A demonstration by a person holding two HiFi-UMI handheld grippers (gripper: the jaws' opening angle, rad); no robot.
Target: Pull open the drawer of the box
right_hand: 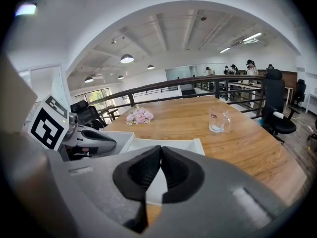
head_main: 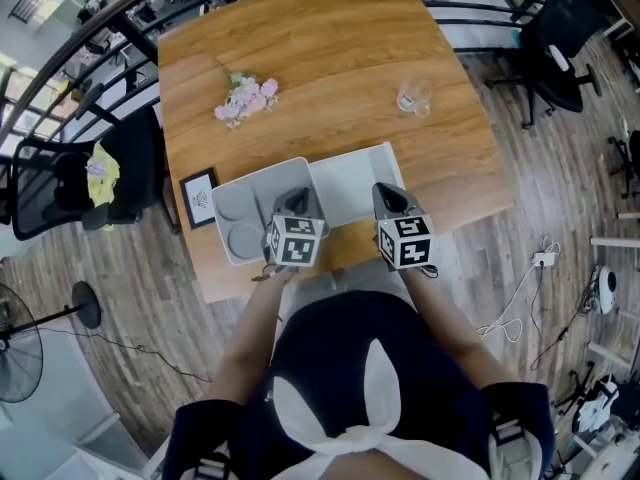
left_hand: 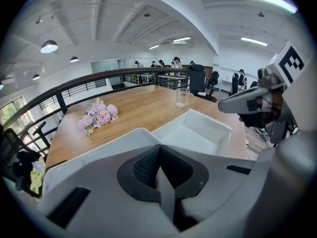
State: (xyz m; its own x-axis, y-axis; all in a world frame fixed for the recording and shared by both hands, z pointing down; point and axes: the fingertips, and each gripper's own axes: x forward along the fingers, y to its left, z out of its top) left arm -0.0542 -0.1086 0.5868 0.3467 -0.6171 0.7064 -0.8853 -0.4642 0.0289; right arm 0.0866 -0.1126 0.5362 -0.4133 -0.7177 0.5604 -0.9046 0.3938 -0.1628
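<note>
Head view showed the box (head_main: 232, 208) at the near edge of the surface (head_main: 330, 58), with its white drawer (head_main: 345, 186) already standing out of it toward the right of the frame, open and empty. The left gripper (head_main: 293, 201) sat over the seam between box and drawer; the right gripper (head_main: 389, 195) sat at the drawer's outer end. Left gripper view showed its fingers (left_hand: 146, 167) pressed together with nothing between them, the box's rim directly ahead. Right gripper view showed the same: fingers (right_hand: 143, 170) closed on each other, empty, with the drawer just beyond and below them. I judged the drawer's travel to run sideways, away from the box toward the right hand, which put the right gripper nearer any further pull and the left nearer for bracing the box. I judged the task largely done.
</note>
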